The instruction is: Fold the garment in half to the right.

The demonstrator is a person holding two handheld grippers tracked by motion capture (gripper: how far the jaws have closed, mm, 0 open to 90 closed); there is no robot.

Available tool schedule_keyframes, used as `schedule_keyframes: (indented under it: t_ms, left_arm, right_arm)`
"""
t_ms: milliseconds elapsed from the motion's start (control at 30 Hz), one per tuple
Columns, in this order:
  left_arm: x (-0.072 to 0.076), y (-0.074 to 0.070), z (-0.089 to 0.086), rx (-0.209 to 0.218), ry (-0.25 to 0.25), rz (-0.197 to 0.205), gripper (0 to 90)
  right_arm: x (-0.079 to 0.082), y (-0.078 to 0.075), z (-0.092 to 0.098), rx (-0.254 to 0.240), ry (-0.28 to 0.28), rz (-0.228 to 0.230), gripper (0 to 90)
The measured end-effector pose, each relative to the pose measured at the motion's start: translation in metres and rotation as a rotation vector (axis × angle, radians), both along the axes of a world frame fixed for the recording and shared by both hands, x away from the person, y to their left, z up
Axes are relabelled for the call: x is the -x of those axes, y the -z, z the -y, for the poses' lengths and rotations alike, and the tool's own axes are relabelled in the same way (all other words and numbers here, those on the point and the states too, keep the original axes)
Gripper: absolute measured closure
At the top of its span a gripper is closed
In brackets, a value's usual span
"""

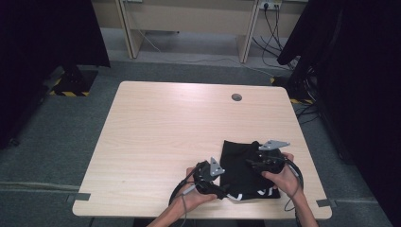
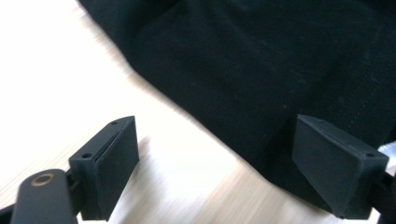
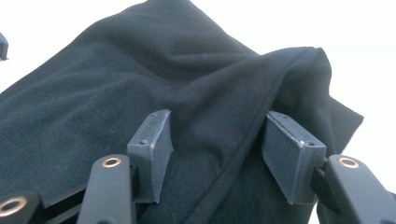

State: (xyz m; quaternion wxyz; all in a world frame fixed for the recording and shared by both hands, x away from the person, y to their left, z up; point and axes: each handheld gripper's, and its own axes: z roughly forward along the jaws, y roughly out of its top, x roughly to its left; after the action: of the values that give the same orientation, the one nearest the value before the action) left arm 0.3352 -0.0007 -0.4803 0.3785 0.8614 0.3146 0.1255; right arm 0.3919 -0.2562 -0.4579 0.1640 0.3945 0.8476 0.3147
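High view looks down; gripper views close — all share black cloth [image 1: 246, 168].

One desk [image 1: 156, 137] carries one black cloth [image 1: 243, 163], folded, with white marks at its near edge. Two claws work at it: the left claw [image 1: 222, 189] and the right claw [image 1: 253, 163], one in each of two hands. Each claw has two black jaws and one grey plate on top. The desk has one round hole [image 1: 236, 97]. Behind it stands one wooden bench [image 1: 189, 19].
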Motion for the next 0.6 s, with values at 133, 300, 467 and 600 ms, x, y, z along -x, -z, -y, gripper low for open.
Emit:
schedule_keyframes:
  t_ms: [133, 300, 467, 600]
  left_arm:
    - [0.000, 0.000, -0.026, 0.001, -0.038, 0.000, 14.0]
    - [0.005, 0.001, -0.053, 0.000, -0.081, 0.000, 13.9]
    - [0.011, 0.002, -0.067, 0.013, -0.102, 0.008, 14.0]
    - [0.011, 0.004, -0.067, 0.021, -0.104, 0.014, 13.5]
  right_arm:
    - [-0.006, 0.003, -0.025, -0.017, -0.029, 0.004, 44.0]
    - [-0.015, 0.004, -0.059, -0.033, -0.067, -0.001, 44.2]
    - [-0.016, 0.001, -0.078, -0.034, -0.103, -0.001, 39.6]
    - [-0.015, -0.017, -0.071, -0.064, -0.093, 0.043, 37.0]
